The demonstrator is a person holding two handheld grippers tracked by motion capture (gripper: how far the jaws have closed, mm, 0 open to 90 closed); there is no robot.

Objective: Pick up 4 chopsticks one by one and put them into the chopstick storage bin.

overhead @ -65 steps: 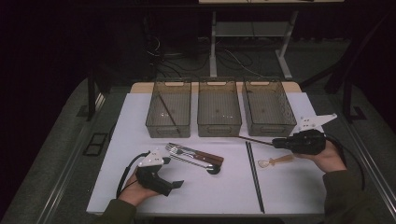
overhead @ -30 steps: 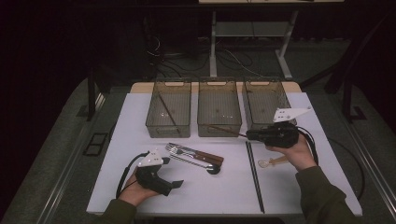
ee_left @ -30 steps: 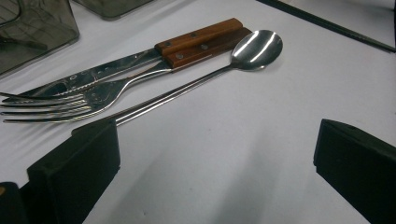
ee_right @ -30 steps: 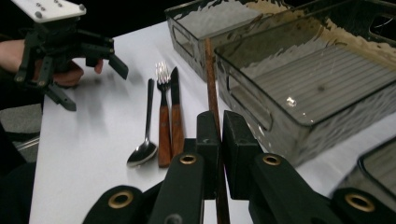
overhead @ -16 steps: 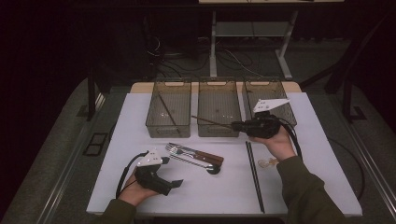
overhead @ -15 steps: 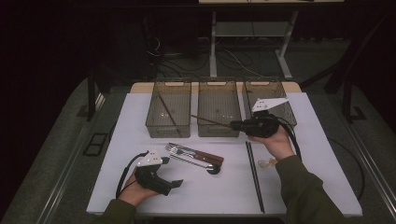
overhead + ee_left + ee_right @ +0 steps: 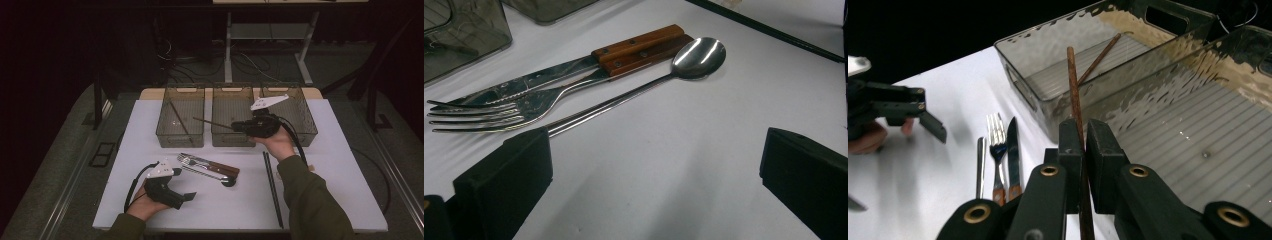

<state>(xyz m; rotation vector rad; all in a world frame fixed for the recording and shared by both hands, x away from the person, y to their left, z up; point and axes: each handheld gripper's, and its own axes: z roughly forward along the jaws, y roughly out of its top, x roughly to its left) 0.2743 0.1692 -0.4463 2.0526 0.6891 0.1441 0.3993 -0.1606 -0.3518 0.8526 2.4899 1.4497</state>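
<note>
At the left of the table (image 7: 125, 130), the left tool (image 7: 187, 196) rests in the person's hand with its jaws wide apart and nothing between them, aimed at the cutlery lying just ahead: a fork (image 7: 499, 112), a knife (image 7: 574, 67) with a wooden handle and a spoon (image 7: 696, 52), side by side and touching. Behind these stand three clear bins in a row; the left bin (image 7: 165, 135) already holds one chopstick (image 7: 177, 120) lying slantwise. Farther right, the right tool (image 7: 235, 126) is clamped tight on a second brown chopstick (image 7: 1075, 100), carried level above the middle bin (image 7: 232, 140) with its free end pointing toward the left bin. Another dark chopstick (image 7: 272, 187) lies on the table near the right forearm, apparently a different pair. Sorting seems under way, with the held stick mid-carry. Next, its tip should come over the left bin, tilt down inside the walls, and only then should the jaws part.
</note>
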